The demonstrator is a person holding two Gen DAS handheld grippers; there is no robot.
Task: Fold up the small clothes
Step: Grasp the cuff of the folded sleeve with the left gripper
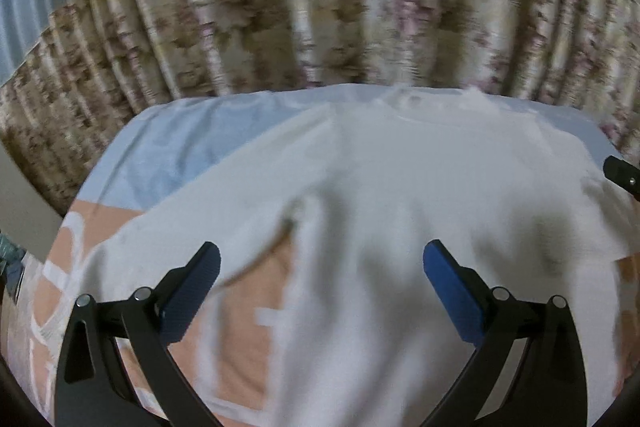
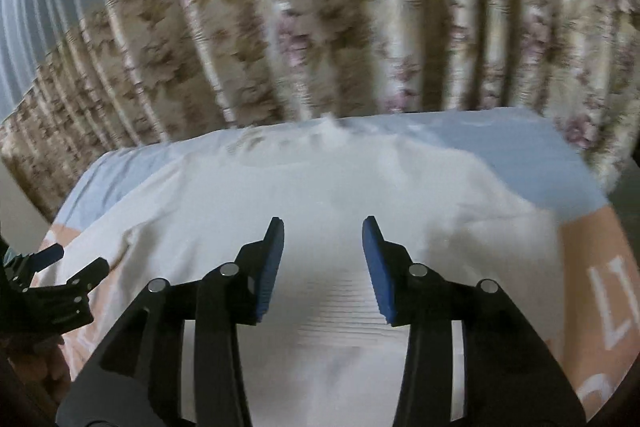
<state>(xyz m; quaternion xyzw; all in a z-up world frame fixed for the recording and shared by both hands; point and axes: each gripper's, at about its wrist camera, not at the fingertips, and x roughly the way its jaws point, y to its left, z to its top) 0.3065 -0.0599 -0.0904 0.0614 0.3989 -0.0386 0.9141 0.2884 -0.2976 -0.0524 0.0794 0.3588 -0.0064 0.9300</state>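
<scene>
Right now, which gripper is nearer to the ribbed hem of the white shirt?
Right. The right gripper hangs directly over the ribbed hem of the white shirt, jaws open. The left gripper is off toward the shirt's left edge, over its sleeve area, jaws open.

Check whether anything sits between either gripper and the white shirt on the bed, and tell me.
Nothing visible stands in the way. The white shirt lies spread on the bed cover, and both the left gripper and the right gripper hang open directly over its cloth with nothing between their fingers. No other item lies on the shirt.
</scene>
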